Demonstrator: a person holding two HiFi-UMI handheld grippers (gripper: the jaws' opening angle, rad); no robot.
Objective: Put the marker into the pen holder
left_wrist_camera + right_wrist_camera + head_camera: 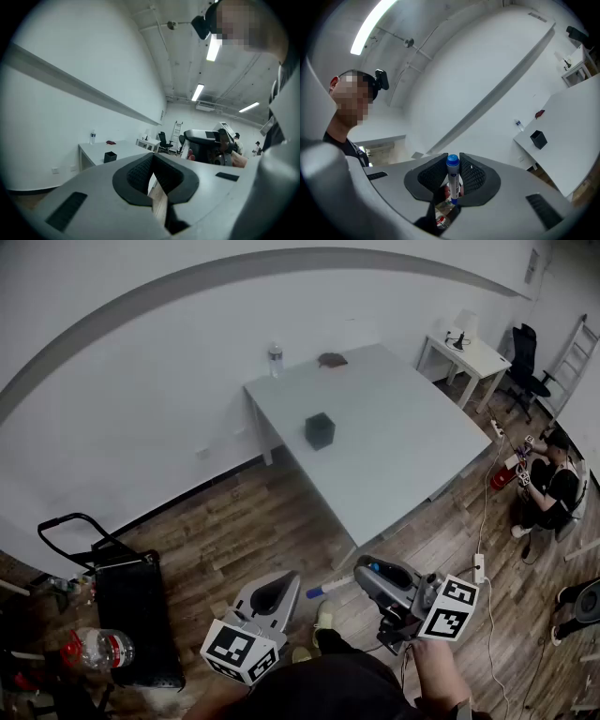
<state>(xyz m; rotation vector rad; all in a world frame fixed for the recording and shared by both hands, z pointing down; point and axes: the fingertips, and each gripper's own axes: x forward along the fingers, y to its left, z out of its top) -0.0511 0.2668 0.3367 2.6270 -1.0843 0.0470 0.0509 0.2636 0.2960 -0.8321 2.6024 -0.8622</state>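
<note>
The black pen holder (319, 430) stands near the left side of a white table (403, 437), far ahead of both grippers; it also shows small in the left gripper view (110, 156) and the right gripper view (538, 139). My right gripper (363, 579) (453, 165) is shut on a white marker with a blue cap (453, 180). In the head view the marker (328, 588) sticks out leftward above the wooden floor. My left gripper (281, 581) (152, 164) hangs beside it, jaws together with nothing between them.
A water bottle (275, 359) and a brown object (332, 360) sit at the table's far edge. A black cart (131, 615) and a red-capped bottle (94, 649) are at the left. A small desk (469, 354), an office chair (525, 357) and a seated person (553, 488) are at the right.
</note>
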